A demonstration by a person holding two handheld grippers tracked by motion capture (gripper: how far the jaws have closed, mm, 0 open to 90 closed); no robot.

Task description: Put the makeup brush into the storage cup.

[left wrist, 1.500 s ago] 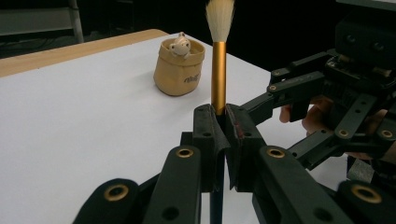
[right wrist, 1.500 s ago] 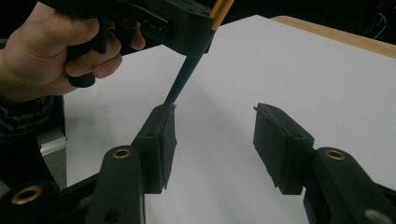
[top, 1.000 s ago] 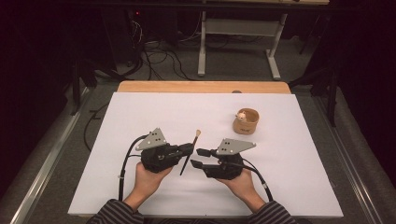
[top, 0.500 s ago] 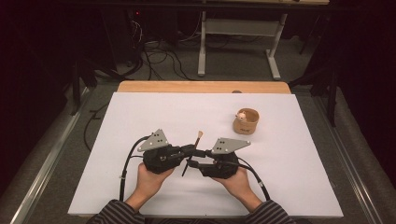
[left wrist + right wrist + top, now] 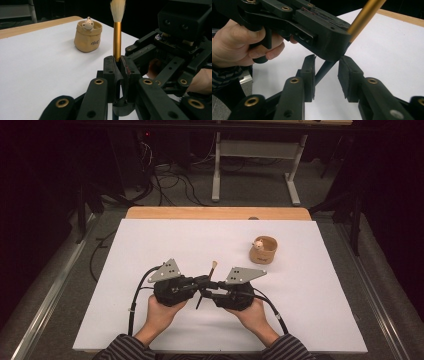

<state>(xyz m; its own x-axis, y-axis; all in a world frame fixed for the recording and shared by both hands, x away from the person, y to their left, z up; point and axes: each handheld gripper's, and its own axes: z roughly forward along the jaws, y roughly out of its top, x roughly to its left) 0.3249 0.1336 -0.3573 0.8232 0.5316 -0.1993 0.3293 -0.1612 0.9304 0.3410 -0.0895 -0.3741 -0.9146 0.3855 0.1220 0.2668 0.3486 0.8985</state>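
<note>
Near the front edge of the white worktop (image 5: 150, 245), two hands hold two black tools close together. The left tool (image 5: 206, 281) has its jaws pressed tight on a brush (image 5: 212, 270). From the left tool view, the brush stands straight up between the two jaws, with its gold handle (image 5: 116, 41) rising from them and its pale hair tip (image 5: 117, 10) at the top. The dark lower end of the brush (image 5: 324, 70) sticks out below the left tool (image 5: 322, 32) and hangs between the jaws of the right tool (image 5: 326, 75).

The right tool (image 5: 206, 295) has its jaws spread on both sides of that dark end. They have just been closing in on it. One jaw is very close to the brush, the other stands a little apart, and I cannot see them squeeze it.

The left hand (image 5: 160, 312) and the right hand (image 5: 252, 312) come up from the bottom of the high view, both with striped sleeves (image 5: 125, 350).

Behind the brush and off to the right, well apart from it, sits a small tan cup (image 5: 263, 250). A tiny toy animal (image 5: 88, 24) peeks out of the top of the cup. The cup stands upright on the worktop, and nothing touches it.
</note>
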